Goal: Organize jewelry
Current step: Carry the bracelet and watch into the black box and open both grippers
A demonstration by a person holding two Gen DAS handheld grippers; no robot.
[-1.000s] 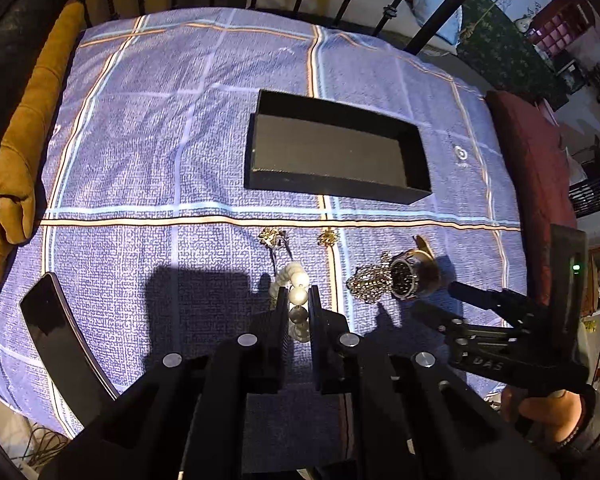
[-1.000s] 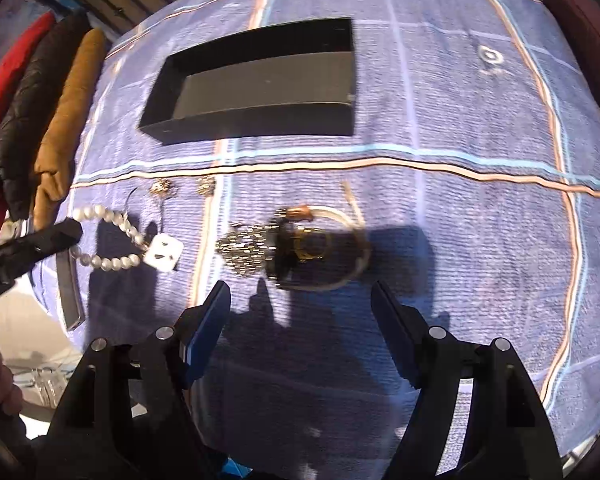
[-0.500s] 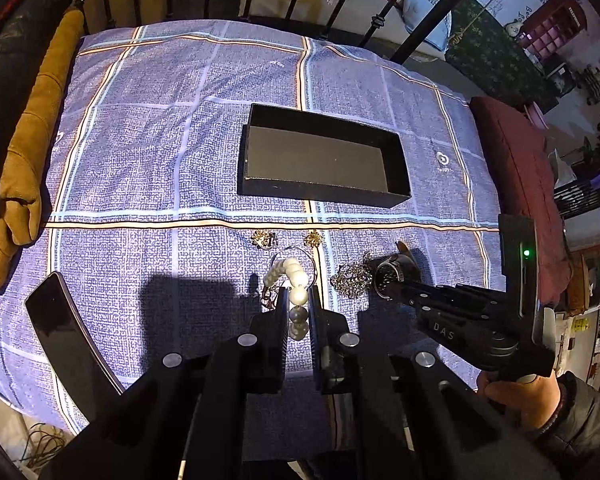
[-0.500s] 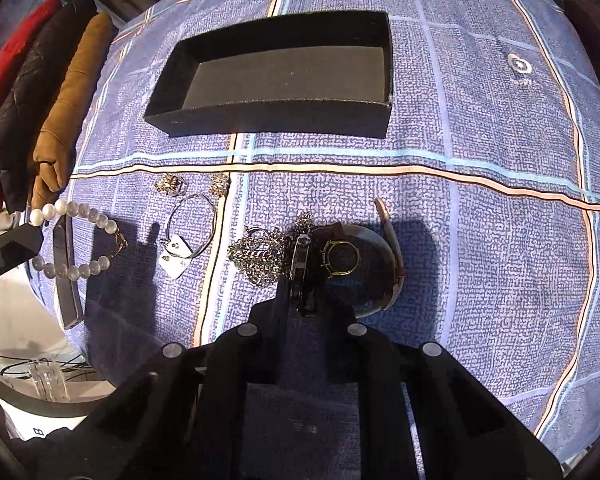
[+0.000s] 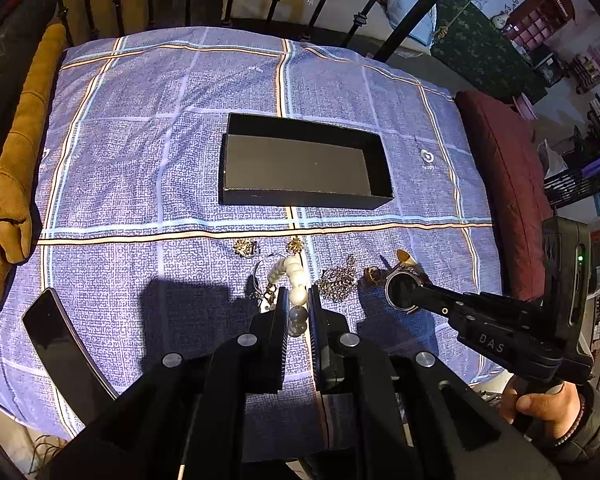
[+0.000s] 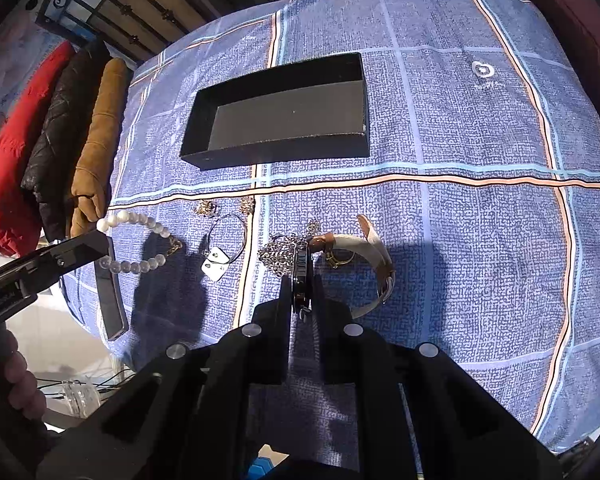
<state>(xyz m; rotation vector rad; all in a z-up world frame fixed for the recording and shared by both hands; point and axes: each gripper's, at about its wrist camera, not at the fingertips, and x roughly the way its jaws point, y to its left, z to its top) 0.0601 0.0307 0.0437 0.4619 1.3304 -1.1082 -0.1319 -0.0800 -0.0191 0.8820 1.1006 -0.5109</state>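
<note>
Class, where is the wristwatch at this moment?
In the right wrist view the wristwatch sits low centre, gripped by the right tool, beside the silver chain.

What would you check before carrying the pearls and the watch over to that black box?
1. Left gripper shut on the pearl bracelet: ok.
2. Right gripper shut on the watch case: ok.
3. Black box open and bare inside: ok.
4. Watch strap free of the silver chain beside it: cannot tell.
5. Gold ring near the strap will not be dragged along: cannot tell.
6. Bracelet clasp clear of the tagged hoop: ok.
</note>
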